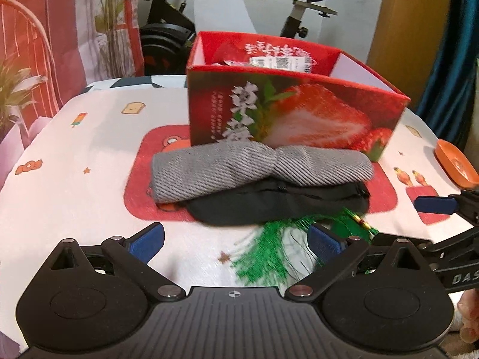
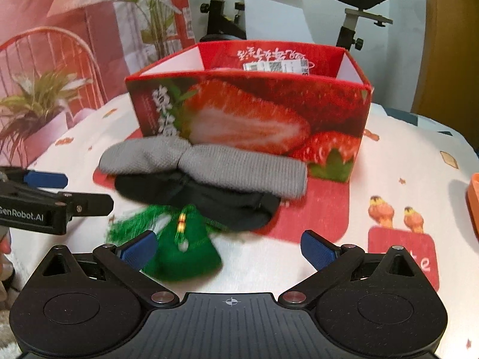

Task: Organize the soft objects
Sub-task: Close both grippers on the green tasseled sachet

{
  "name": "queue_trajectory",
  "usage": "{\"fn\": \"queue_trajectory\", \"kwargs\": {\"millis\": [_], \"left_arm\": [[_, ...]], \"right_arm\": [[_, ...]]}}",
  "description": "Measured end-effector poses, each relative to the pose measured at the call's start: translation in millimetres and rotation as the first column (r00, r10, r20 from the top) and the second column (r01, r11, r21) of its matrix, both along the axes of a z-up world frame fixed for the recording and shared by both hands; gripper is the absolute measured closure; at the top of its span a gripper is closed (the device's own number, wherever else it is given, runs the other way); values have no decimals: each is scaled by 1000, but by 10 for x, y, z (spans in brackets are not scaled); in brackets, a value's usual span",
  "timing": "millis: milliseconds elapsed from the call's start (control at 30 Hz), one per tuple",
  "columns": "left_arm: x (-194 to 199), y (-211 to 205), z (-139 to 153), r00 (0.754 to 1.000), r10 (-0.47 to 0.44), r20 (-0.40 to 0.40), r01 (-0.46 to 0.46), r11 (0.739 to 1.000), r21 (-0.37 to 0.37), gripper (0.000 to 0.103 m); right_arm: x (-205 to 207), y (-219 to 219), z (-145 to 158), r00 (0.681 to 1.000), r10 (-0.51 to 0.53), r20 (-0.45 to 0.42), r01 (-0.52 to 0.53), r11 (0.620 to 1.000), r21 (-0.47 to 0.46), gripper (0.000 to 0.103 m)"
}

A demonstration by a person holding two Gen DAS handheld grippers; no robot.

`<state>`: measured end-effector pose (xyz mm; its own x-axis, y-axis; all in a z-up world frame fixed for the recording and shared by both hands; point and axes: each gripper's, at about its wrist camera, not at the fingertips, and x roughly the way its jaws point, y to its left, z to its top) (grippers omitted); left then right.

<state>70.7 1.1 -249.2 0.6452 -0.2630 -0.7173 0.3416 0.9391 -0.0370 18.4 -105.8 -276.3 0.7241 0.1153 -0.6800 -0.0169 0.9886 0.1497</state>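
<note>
Both tools spread wide, L point(image 1: 236, 240) & R point(image 2: 227, 248), over printed tablecloth point(image 1: 74, 179); exercise bike point(image 1: 299, 9) behind.

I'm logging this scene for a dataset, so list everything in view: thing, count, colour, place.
strawberry box: 1, red, open-topped, table centre
grey cloth: 1, grey, before the box, overlapping the black pouch
black pouch: 1, black, under the grey cloth
green tassel item: 1, green, blurred, nearest the tongs
tablecloth: 1, white with cartoon prints
orange dish: 1, table's right edge
exercise bike: 1, black, behind
plants: green, left
left tongs: open, empty
right tongs: open, empty
</note>
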Motion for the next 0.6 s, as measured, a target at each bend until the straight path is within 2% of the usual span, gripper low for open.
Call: {"fn": "queue_trajectory", "kwargs": {"millis": [267,367,467,600], "left_arm": [[-96,25,-51,1000,-20,-22,19,999,-42,4],[-51,28,-16,997,-59,-44,54,993,-105,15],[38,-23,-1,988,-122,-97,105,980,-167,21],[130,-163,-32,973,-180,-143,146,964,-222,29]], "right_arm": [[-68,121,-100,998,63,-18,-63,998,-6,4],[0,162,-142,994,100,-43,-100,995,-5,11],[30,207,-168,990,134,-53,-135,991,-9,15],[75,260,-188,983,178,-41,-179,983,-32,28]]}}
